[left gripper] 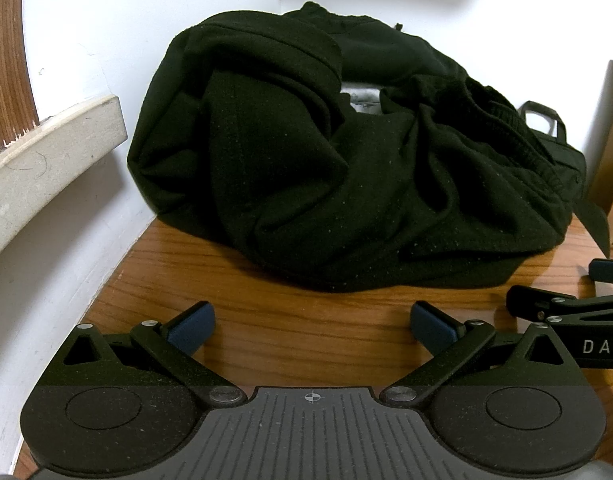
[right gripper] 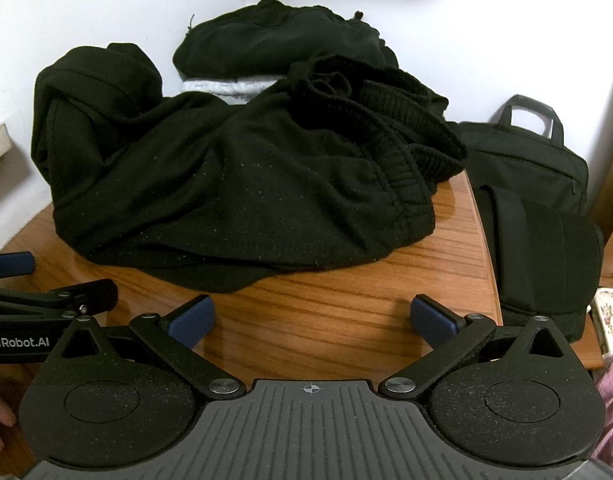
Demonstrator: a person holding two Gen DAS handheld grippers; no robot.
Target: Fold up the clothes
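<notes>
Both tools sit low in the frames, wide apart and holding nothing: the left tool [left gripper: 312, 330] with its blue pads [left gripper: 192, 326] spread over bare wood, the right tool [right gripper: 312, 326] just the same. Beyond them runs a strip of brown counter [left gripper: 306, 320], and then comes the job itself, a crumpled black garment [left gripper: 306, 184] heaped across the middle of each view, filling it almost edge to edge. Its ribbed waistband [right gripper: 406, 132] bunches up at centre right in the right wrist view, so these look like sweatpants. Farther back, in the upper middle, another dark garment [right gripper: 274, 40] rests on something pale grey [right gripper: 226, 87], up against the white wall [left gripper: 146, 20]. At right, off the counter's edge, stands a black bag [right gripper: 538, 208].

Nothing is folded yet, I'd say. The smart move is to find that waistband first, pinch it at two well-separated spots, one tool each, and draw the cloth flat towards the near edge before any fold.
</notes>
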